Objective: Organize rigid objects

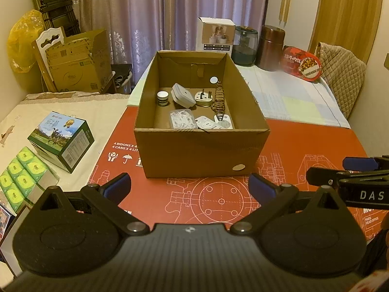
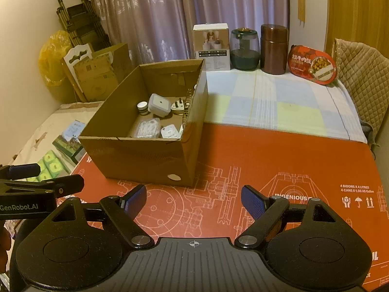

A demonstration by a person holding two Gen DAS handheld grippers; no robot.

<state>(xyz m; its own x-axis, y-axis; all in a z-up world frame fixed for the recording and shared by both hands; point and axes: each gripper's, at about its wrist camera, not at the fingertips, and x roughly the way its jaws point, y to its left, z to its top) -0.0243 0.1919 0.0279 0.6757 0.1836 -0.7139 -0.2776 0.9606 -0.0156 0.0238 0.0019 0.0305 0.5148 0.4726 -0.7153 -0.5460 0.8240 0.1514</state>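
Open brown cardboard box [image 1: 201,150] on red printed sheet [image 1: 304,146], holding white plugs, small white adapter [image 1: 182,95], clear case of white bits, spiral spring; sheet lettered "4 BIDONS X 4 LITRES", "INGENIOUS"; left gripper [image 1: 189,186] and right gripper [image 2: 193,200] both spread wide, empty, marked "DAS", "GenRobot.AI"

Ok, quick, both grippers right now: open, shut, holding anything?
Left gripper: open, holding nothing.
Right gripper: open, holding nothing.

Brown cardboard box [image 1: 201,150]; red mat [image 1: 304,146], white line drawings; pale checked cloth [image 2: 279,107].
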